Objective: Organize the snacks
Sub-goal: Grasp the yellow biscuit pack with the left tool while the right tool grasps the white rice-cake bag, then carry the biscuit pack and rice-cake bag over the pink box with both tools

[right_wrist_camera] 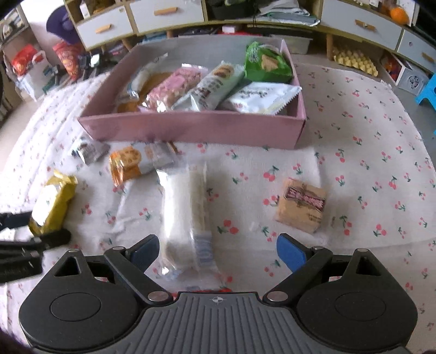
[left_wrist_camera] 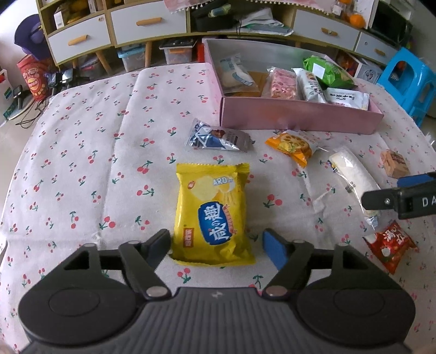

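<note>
My left gripper [left_wrist_camera: 216, 245] sits low over the cherry-print cloth [left_wrist_camera: 81, 163] with its jaws spread wide apart, the near end of a yellow chip bag [left_wrist_camera: 214, 215] lying flat between them; the left finger looks to touch the bag's edge, while the blue-padded right finger stands just clear of it. My right gripper [right_wrist_camera: 218, 252] hangs with its jaws equally wide apart over a long white wrapped cake [right_wrist_camera: 188, 212], whose near end lies between the fingers, closer to the left one, clamped by neither. The right wrist view is blurred, so finer contact cannot be told. Beyond both grippers stands the pink box [left_wrist_camera: 299, 114], already holding several packets, among them a green bag [right_wrist_camera: 265, 61] in its far right corner. Loose on the cloth in front of the box lie a blue-and-silver packet [left_wrist_camera: 218, 137], an orange cracker pack [left_wrist_camera: 293, 145] just beside the white cake, a small brown packet [right_wrist_camera: 301, 204] well to the right, and a red packet [left_wrist_camera: 391, 245] near the right gripper. Drawers [left_wrist_camera: 147, 23] line the back wall.
</note>
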`<action>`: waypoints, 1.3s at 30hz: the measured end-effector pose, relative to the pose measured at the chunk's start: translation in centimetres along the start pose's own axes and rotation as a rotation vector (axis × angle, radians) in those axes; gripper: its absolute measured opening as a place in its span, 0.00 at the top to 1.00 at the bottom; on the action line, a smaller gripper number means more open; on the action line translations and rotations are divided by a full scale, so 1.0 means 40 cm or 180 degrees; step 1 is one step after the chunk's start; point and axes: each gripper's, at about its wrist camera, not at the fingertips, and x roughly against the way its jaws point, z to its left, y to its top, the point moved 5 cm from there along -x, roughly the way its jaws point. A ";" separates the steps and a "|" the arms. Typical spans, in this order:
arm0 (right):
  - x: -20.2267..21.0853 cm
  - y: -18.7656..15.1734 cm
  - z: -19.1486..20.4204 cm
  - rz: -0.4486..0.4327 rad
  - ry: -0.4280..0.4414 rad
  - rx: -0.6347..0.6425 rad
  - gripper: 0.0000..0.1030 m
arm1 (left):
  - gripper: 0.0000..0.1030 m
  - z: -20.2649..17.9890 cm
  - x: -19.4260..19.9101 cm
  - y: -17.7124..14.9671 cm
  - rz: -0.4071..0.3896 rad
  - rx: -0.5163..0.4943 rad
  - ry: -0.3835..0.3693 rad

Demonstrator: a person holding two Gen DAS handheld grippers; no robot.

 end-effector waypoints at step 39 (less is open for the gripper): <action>0.047 0.033 0.019 -0.0010 0.0592 -0.0457 0.66 | 0.51 -0.028 0.044 0.034 -0.0046 0.0256 -0.0344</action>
